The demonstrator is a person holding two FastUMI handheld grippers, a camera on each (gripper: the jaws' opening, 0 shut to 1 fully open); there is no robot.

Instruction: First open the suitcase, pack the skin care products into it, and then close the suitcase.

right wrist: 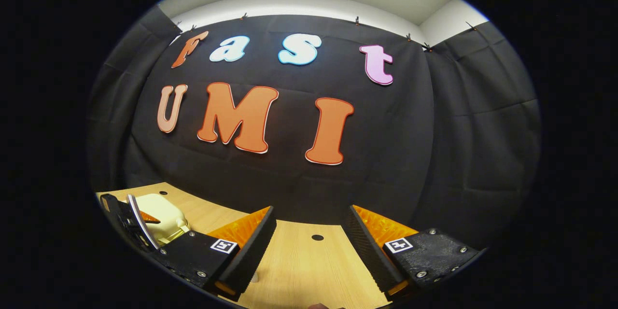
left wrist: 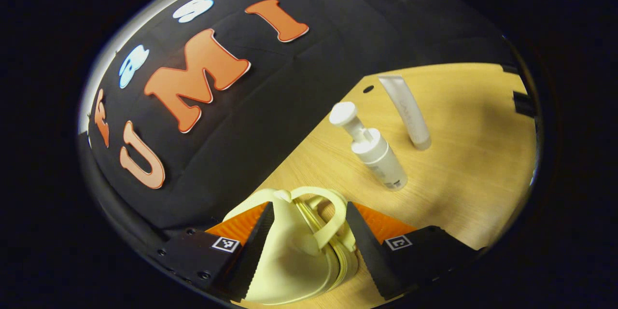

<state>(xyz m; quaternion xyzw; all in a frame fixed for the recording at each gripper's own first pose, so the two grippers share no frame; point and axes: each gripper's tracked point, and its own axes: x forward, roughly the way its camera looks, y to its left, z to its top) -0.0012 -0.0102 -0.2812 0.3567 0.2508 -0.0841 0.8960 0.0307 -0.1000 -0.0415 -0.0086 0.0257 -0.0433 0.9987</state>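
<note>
left: tilted, close over table [left wrist: 463,188] | right: level, facing wall | shared: suitcase [left wrist: 294,260]

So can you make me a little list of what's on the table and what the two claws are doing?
suitcase: small pale yellow case, between the left claw's fingers, which are not clearly pressing it
left claw: open around the case's handle end
right claw: open, holding nothing, over bare wooden table
pump bottle: white, lying on the table
tube: white, lying beyond the pump bottle
packing: not yet started
</note>
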